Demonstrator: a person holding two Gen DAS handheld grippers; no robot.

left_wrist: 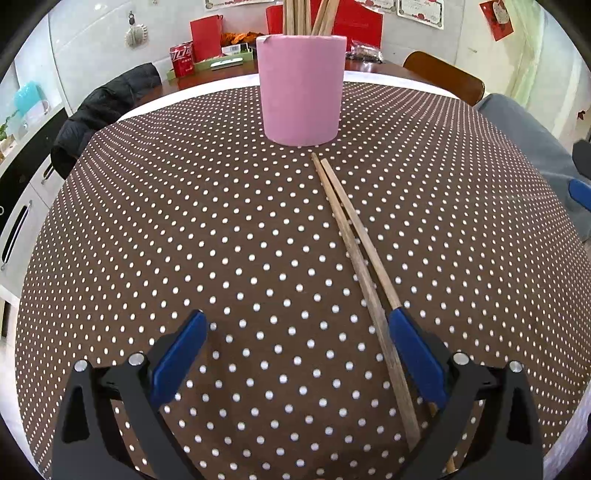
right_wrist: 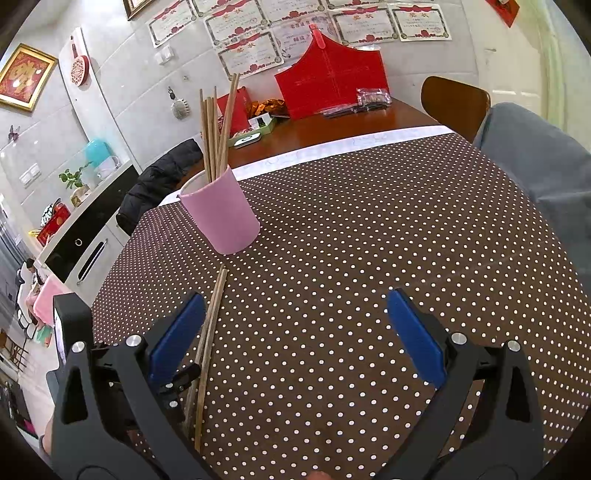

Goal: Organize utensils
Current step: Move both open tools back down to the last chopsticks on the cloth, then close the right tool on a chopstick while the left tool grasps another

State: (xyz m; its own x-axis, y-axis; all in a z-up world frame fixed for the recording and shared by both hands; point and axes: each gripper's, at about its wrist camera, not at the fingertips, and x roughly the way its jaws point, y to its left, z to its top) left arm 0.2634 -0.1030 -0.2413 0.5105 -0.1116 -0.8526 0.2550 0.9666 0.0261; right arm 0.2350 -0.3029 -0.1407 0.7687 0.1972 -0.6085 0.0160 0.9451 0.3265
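Note:
A pink cup (left_wrist: 300, 88) stands upright on the dotted tablecloth, with several wooden chopsticks (left_wrist: 308, 16) standing in it. Two loose chopsticks (left_wrist: 352, 236) lie side by side on the cloth, running from the cup's base toward me. My left gripper (left_wrist: 297, 347) is open just above the cloth, and its right finger (left_wrist: 415, 354) partly covers the chopsticks' near ends. In the right wrist view the same cup (right_wrist: 221, 210) sits at left and the loose pair (right_wrist: 208, 332) passes beside the left finger (right_wrist: 177, 339) of my open right gripper (right_wrist: 295, 332), which holds nothing.
The brown polka-dot tablecloth (left_wrist: 221, 240) covers the near table. Behind it sit a red can (left_wrist: 182, 59), red boxes (right_wrist: 332, 88) and a green tray (left_wrist: 225, 61). A dark jacket (left_wrist: 99, 114) hangs at left, a wooden chair (right_wrist: 456, 105) and a grey sleeve (right_wrist: 535, 166) at right.

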